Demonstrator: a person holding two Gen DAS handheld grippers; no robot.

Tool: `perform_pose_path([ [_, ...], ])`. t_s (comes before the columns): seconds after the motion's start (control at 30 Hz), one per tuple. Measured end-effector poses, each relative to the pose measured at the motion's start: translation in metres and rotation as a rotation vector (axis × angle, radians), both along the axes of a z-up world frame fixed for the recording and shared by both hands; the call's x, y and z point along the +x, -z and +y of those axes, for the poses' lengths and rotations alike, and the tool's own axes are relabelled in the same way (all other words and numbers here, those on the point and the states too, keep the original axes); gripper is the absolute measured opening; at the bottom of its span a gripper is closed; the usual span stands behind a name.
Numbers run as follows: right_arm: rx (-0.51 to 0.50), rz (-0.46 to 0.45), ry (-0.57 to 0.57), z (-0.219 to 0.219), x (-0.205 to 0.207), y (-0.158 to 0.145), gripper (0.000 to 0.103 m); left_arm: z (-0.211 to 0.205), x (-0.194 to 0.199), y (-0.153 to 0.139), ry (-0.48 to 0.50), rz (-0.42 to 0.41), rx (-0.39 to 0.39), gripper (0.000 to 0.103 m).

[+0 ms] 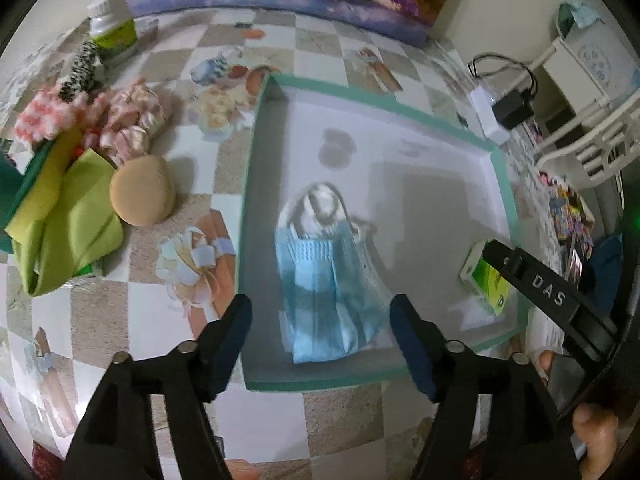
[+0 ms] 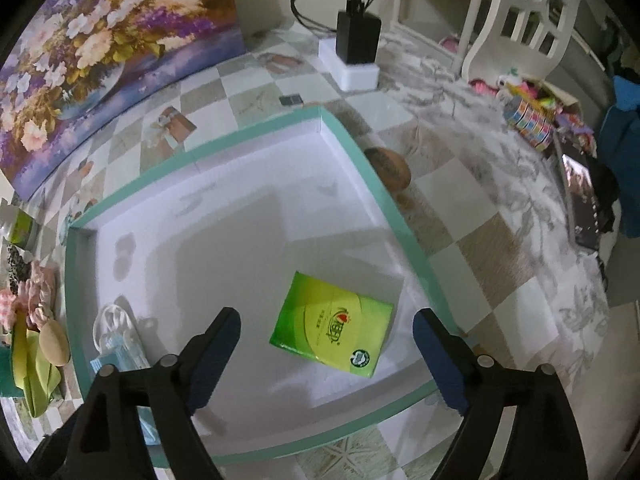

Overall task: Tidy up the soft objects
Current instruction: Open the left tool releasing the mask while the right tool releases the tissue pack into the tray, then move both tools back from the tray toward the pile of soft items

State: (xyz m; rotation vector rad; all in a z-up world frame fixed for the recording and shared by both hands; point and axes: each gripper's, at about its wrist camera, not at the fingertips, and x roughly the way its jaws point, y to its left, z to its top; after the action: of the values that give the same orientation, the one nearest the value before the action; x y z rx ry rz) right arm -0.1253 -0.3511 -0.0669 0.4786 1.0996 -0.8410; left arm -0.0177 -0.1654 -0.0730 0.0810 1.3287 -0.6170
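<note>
Tray, teal-rimmed, on table: holds masks and tissue pack, apparently sorted. Left gripper and right gripper: jaws released, empty, above tray. Unsorted: cloths, scrunchies, puff, beside tray.

We see a table covered in a checkered cloth printed with gift boxes and teapots. On it lies a shallow box lid with a teal rim. To its left sit a tan round sponge, a folded green cloth, pink scrunchies, a pink-and-white fluffy piece and a white-capped green bottle. At the back a flower painting leans, with a white power strip carrying a black charger.
</note>
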Motion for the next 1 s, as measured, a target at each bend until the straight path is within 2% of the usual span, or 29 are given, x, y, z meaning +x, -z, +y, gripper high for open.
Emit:
perform_pose_path([
  [0.07, -0.014, -0.026, -0.004, 0.001, 0.000, -0.007, 0.091, 0.004, 0.003, -0.008, -0.024, -0.029, -0.007, 0.078],
  [0.1, -0.021, -0.045, -0.007, 0.003, 0.000, -0.011, 0.093, 0.006, 0.004, -0.011, -0.035, -0.042, -0.009, 0.084],
  [0.13, -0.032, -0.067, -0.009, 0.004, 0.000, -0.017, 0.102, 0.009, 0.007, -0.017, -0.052, -0.063, -0.017, 0.088],
  [0.17, -0.050, -0.093, -0.010, 0.006, 0.000, -0.023, 0.103, 0.014, 0.010, -0.023, -0.068, -0.085, -0.024, 0.092],
  [0.3, -0.062, -0.187, -0.040, 0.012, 0.000, -0.041, 0.103, 0.034, 0.017, -0.044, -0.134, -0.159, -0.039, 0.100],
  [0.47, -0.021, -0.292, -0.117, 0.023, 0.007, -0.057, 0.103, 0.057, 0.031, -0.055, -0.198, -0.148, -0.051, 0.102],
  [0.57, -0.020, -0.301, -0.163, 0.034, 0.013, -0.064, 0.103, 0.071, 0.040, -0.058, -0.243, -0.142, -0.036, 0.102],
  [0.73, -0.080, -0.283, -0.200, 0.055, 0.021, -0.072, 0.103, 0.100, 0.053, -0.063, -0.338, -0.162, 0.009, 0.102],
  [0.9, -0.018, -0.268, -0.253, 0.072, 0.036, -0.065, 0.103, 0.142, 0.065, -0.067, -0.457, -0.156, 0.027, 0.102],
  [1.0, 0.009, -0.265, -0.280, 0.085, 0.045, -0.061, 0.103, 0.175, 0.072, -0.064, -0.577, -0.136, 0.081, 0.102],
])
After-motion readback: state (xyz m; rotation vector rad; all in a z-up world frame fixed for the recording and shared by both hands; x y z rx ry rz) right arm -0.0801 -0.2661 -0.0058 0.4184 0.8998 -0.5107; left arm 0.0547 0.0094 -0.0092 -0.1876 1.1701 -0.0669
